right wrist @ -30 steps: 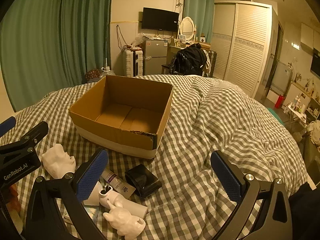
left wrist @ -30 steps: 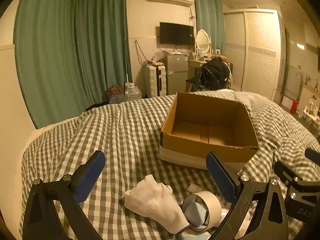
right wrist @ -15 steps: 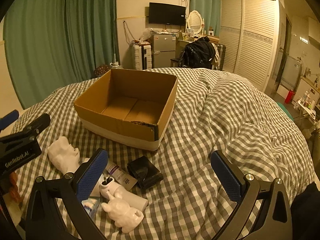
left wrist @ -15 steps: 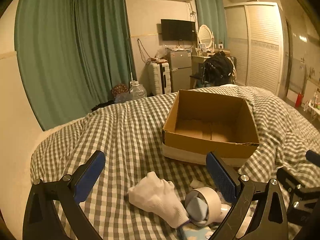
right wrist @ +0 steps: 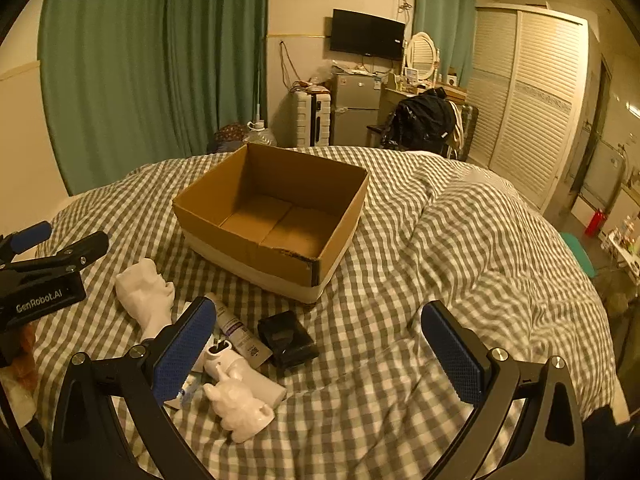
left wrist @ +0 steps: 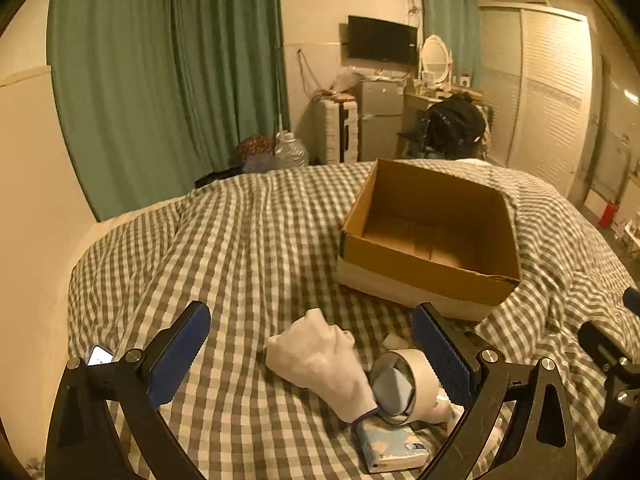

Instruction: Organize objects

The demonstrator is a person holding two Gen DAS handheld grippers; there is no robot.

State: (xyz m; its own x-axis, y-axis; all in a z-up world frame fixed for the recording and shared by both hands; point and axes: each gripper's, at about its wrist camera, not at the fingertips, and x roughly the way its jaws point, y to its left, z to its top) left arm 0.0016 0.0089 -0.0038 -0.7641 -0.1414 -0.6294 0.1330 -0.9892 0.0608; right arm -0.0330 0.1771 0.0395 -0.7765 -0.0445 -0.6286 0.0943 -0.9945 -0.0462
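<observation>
An open, empty cardboard box (left wrist: pixel 432 236) (right wrist: pixel 276 224) sits on the checked bedspread. In front of it lies a pile: a white glove (left wrist: pixel 320 360) (right wrist: pixel 146 296), a roll of tape (left wrist: pixel 404 384), a tissue pack (left wrist: pixel 390 446), a tube (right wrist: pixel 238 330), a black wallet (right wrist: pixel 288 338) and a white figurine (right wrist: pixel 240 404). My left gripper (left wrist: pixel 312 352) is open above the glove. My right gripper (right wrist: pixel 320 352) is open above the wallet, empty.
The checked bedspread (right wrist: pixel 460 260) bulges in folds to the right of the box. A phone (left wrist: pixel 99 356) lies at the bed's left edge. Green curtains (left wrist: pixel 160 80), a fridge, a suitcase and a wardrobe stand beyond the bed.
Both grippers have risen and tilted, so the box and pile sit lower and farther in view. Nothing on the bed has moved; both grippers stay open.
</observation>
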